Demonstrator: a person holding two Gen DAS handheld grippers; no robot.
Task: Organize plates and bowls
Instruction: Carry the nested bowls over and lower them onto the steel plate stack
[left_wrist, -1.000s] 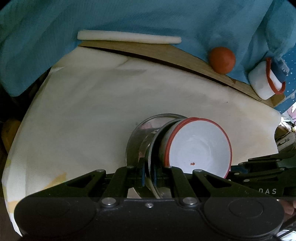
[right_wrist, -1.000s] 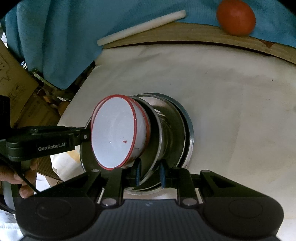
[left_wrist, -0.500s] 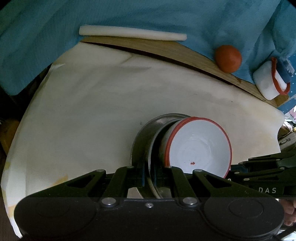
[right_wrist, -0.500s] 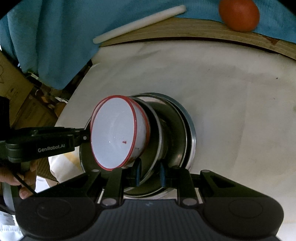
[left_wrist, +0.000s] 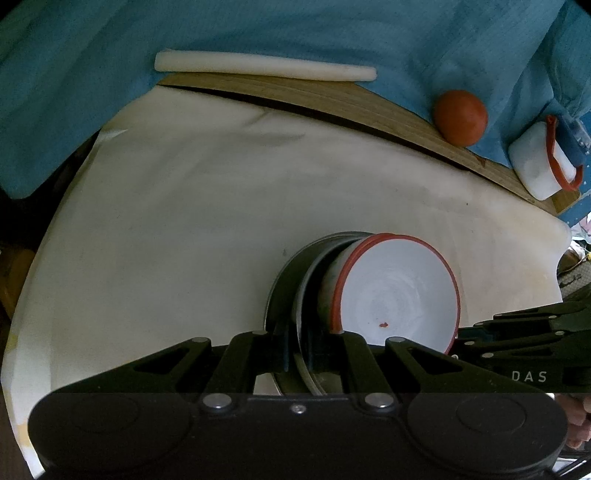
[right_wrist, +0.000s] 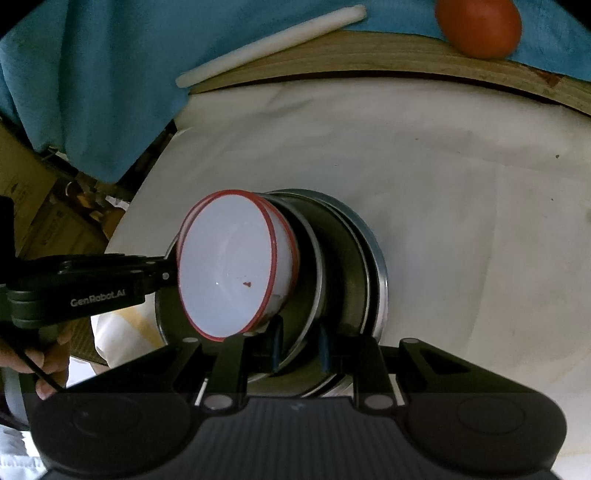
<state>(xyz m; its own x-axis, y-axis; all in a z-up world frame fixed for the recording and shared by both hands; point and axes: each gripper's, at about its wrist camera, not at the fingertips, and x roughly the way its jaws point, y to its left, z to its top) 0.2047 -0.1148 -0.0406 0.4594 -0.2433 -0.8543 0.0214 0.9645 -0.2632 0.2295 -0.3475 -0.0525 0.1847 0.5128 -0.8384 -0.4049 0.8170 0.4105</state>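
A pile of dishes sits in the middle of the white sheet (left_wrist: 184, 240). At the bottom are shiny metal plates (right_wrist: 373, 258), and on top are white bowls with red rims (right_wrist: 229, 262), one tucked inside the other. There is a tiny red speck inside the top bowl.

The left gripper (left_wrist: 298, 350) is pinched tight on the thin edge of a metal plate. The right gripper (right_wrist: 297, 347) is on the other side of the pile, and its jaws are clamped on plate edges too (they look a bit wider apart, maybe holding more than one edge). So both grippers hold the same pile from two sides. I cannot tell if the pile rests on the sheet or is lifted a little.

What could go wrong? The bowls only sit loose on the plates. If one gripper lifts higher than the other, the pile would tip and the bowls could slide off. The metal edges are thin and smooth, so a pinch could slip if the pile feels heavy. If only some plates are gripped, the others might stay behind or drop.

Far back, near the blue cloth (left_wrist: 295, 29), lie a white stick (left_wrist: 258, 68), an orange ball (left_wrist: 460, 118) and a small white box (left_wrist: 535, 166). They are well apart from the pile.
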